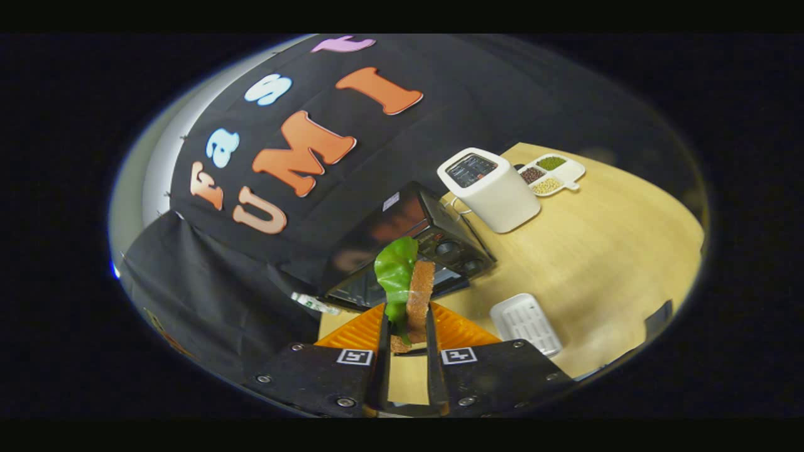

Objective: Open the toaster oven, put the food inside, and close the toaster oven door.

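Green lettuce, brown bread, black toaster oven, white toaster

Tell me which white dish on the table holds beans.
The divided dish beyond the toaster holds beans in three compartments. The ridged tray nearer the gripper, shut on the sandwich, does not.

Staged kitchen setup in a recording booth, not a real home. Black cloth wall hung behind a light wooden desk. Kitchen props sat on it: black toaster oven at the desk's back edge against the cloth, white toaster beside it, divided dish of beans at the far corner, white tray nearer the front edge.
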A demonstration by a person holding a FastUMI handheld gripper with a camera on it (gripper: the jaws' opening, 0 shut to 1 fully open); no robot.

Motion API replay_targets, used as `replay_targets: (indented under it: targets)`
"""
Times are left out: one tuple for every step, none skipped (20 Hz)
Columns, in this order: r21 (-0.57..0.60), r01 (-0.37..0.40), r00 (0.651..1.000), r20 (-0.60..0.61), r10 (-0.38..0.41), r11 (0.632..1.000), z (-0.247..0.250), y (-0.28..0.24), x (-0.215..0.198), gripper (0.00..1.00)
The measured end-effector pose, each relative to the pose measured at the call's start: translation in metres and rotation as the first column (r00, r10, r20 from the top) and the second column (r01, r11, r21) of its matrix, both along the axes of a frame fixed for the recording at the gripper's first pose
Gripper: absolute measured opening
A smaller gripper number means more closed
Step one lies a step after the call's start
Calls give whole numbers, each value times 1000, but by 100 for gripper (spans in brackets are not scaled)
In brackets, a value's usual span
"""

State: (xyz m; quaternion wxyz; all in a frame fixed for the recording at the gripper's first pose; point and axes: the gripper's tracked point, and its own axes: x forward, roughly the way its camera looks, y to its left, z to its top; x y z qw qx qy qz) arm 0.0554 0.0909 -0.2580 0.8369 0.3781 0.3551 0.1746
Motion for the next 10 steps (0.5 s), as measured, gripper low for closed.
replay_targets:
  targets:
    - [43,27,1000,-7,-27,999,-7,9,-1,25]
    - [79,62,998,-13,-61,995,-15,19,0,25]
    - [111,91,996,-24,-88,990,-23,28,1,25]
    - [146,125,992,-33,-122,981,-31,38,4,25]
    - [177,159,987,-42,-154,971,-37,45,5,25]
    - [206,190,982,-51,-184,960,-43,53,7,25]
    - [232,219,976,-56,-211,948,-49,60,11,25]
    - [251,249,968,-62,-241,935,-54,66,14,25]
    - [266,274,962,-71,-264,924,-58,73,15,25]
    - [279,295,956,-79,-284,914,-63,81,19,25]
